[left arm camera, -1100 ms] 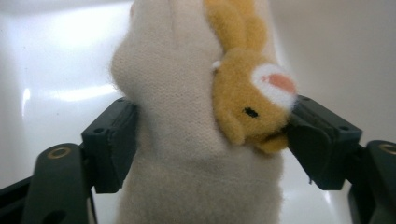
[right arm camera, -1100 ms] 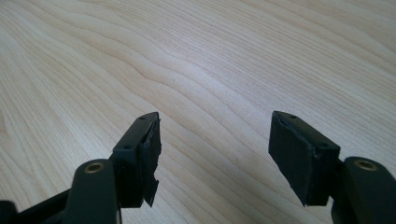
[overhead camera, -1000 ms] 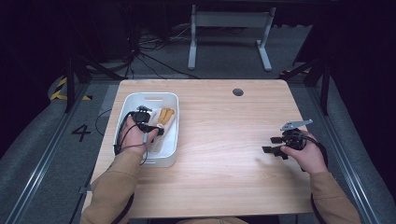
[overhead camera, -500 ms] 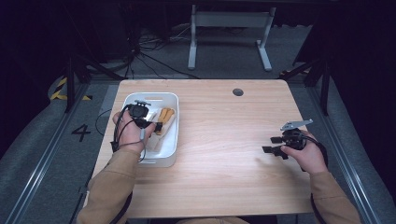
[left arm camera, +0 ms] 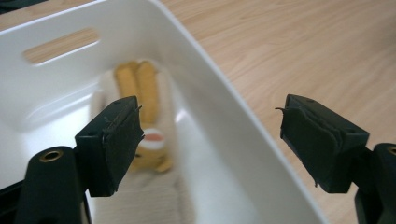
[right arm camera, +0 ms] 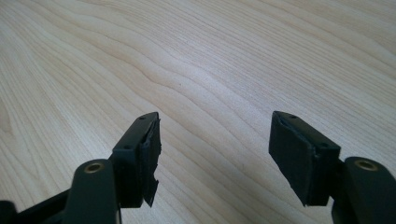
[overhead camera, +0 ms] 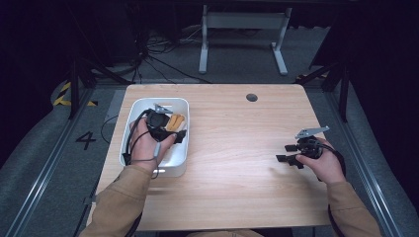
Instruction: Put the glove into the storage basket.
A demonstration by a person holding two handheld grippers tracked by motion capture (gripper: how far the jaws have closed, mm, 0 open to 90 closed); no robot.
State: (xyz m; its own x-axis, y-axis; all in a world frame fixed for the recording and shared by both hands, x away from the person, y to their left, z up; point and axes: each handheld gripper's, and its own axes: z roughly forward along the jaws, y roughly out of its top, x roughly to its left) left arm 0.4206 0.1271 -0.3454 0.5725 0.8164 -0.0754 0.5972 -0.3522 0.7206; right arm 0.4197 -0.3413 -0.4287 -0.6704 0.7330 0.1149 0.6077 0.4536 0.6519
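While the left gripper point(overhead camera: 174, 132) hangs over the white bin point(overhead camera: 181, 159), its jaws stand wide with nothing between them, one over the bin's inside and the other out past the near wall. Below and just ahead of the inner jaw lies the plush toy point(left arm camera: 142, 121), tan and orange, resting on the bin floor against that wall. The jaws have just been closing a little, yet no pad touches the toy. By the look of it, the step in hand is a release or a pause above the bin. A fresh pick would call for both jaws lowered inside the wall, astride the toy. Well apart, the right gripper point(overhead camera: 285, 153) rests low over the bare wooden table point(overhead camera: 237, 187), jaws likewise wide and empty.
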